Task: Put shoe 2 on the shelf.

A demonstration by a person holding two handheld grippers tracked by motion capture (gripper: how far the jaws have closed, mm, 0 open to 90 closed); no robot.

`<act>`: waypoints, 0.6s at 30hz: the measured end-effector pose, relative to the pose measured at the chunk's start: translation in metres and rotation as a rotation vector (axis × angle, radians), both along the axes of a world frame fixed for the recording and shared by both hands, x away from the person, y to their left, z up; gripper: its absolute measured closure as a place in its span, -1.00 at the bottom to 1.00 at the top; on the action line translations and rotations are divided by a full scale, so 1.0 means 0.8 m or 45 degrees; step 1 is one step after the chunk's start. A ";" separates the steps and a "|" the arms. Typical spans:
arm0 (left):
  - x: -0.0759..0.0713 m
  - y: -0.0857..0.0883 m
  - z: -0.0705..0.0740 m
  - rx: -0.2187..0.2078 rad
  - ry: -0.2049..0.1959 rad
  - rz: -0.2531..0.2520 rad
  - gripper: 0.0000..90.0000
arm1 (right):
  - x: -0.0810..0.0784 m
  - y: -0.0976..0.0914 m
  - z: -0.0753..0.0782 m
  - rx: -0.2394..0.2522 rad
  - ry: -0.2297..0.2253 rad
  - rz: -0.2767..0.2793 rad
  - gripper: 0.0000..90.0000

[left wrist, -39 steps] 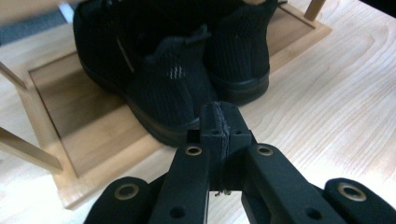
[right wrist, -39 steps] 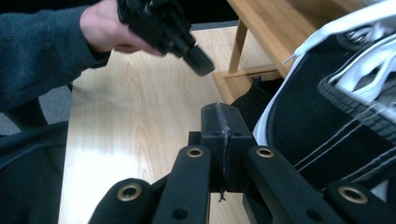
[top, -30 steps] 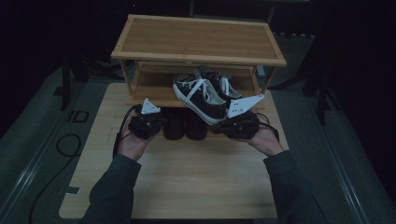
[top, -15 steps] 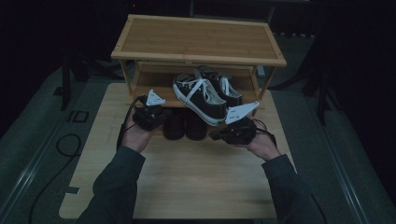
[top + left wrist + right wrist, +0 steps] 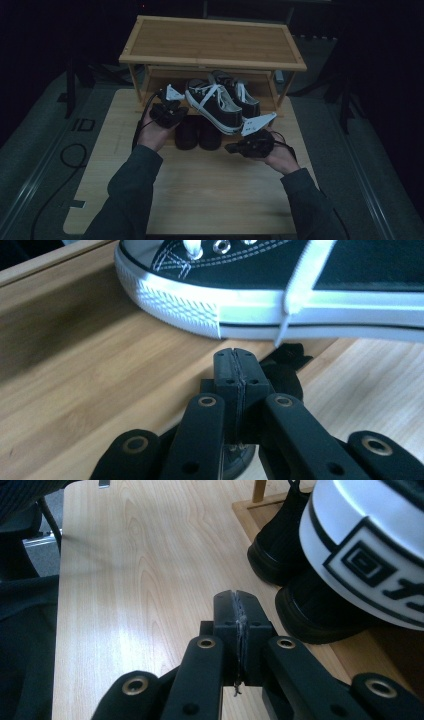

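Sneakers point(image 5: 222, 100), light, soft canvas on stiff rubber soles, likely best gripped at heel or sole edge, stood on rack point(image 5: 210, 42) lower shelf between left gripper point(image 5: 169, 111) and right gripper point(image 5: 250, 145), both jaws pressed together, empty.

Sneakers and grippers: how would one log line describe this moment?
sneakers: on rack's lower shelf | left gripper: jaws shut, empty | right gripper: jaws shut, empty
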State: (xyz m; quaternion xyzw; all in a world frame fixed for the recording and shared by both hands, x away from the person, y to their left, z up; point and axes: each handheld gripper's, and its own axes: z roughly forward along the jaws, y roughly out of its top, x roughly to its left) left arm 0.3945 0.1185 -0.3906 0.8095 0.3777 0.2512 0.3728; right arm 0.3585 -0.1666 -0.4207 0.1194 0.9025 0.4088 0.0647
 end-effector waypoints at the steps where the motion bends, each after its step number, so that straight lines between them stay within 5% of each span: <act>1: 0.003 -0.002 0.000 0.008 -0.005 0.003 1.00 | 0.000 -0.001 0.000 0.002 -0.002 -0.002 0.97; 7: 0.014 -0.015 0.001 0.061 -0.006 0.025 1.00 | -0.002 -0.004 0.001 0.023 -0.008 -0.009 0.96; 18: 0.021 -0.022 0.001 0.070 -0.004 0.057 1.00 | -0.002 -0.012 0.000 0.032 -0.006 -0.017 0.95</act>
